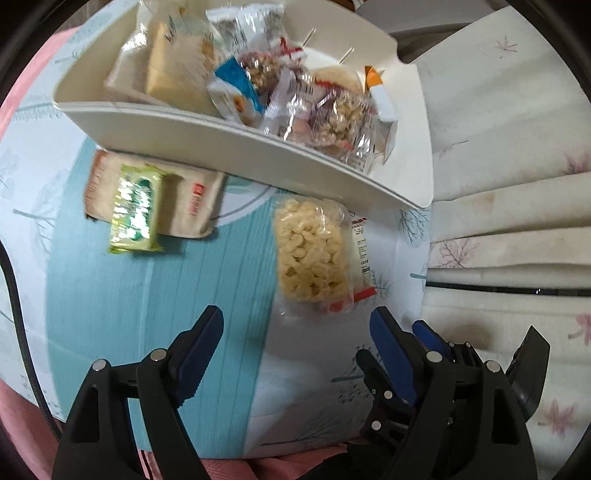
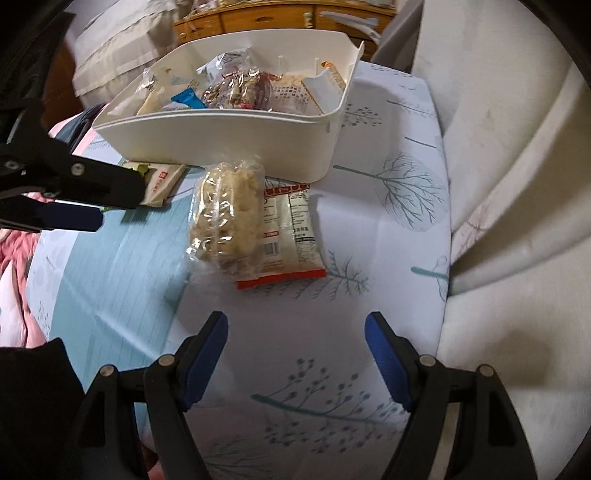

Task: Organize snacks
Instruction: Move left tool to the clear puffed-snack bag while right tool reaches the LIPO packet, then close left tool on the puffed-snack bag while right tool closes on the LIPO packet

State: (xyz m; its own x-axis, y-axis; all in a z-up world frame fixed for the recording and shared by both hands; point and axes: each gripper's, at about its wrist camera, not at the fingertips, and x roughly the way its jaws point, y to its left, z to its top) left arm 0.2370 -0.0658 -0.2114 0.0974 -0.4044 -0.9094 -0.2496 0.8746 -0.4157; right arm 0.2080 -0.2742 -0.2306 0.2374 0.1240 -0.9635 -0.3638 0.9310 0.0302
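A white bin (image 1: 207,136) (image 2: 221,136) holds several wrapped snacks. In front of it on the table lie a clear bag of puffed yellow snack (image 1: 310,254) (image 2: 225,214) on a red-edged white packet (image 2: 291,236), and to the left a green packet (image 1: 135,214) on a beige packet (image 1: 188,195). My left gripper (image 1: 297,332) is open and empty, just short of the puffed snack bag. My right gripper (image 2: 295,339) is open and empty, nearer than the red-edged packet; its fingers show in the left wrist view (image 1: 424,339). The left gripper's fingers (image 2: 74,214) reach in from the left.
The table has a white and teal tree-print cloth (image 2: 388,206). A cream floral sofa cushion (image 1: 517,147) runs along the right edge. Pink fabric (image 2: 14,266) lies at the left. A wooden cabinet (image 2: 266,18) stands behind the bin.
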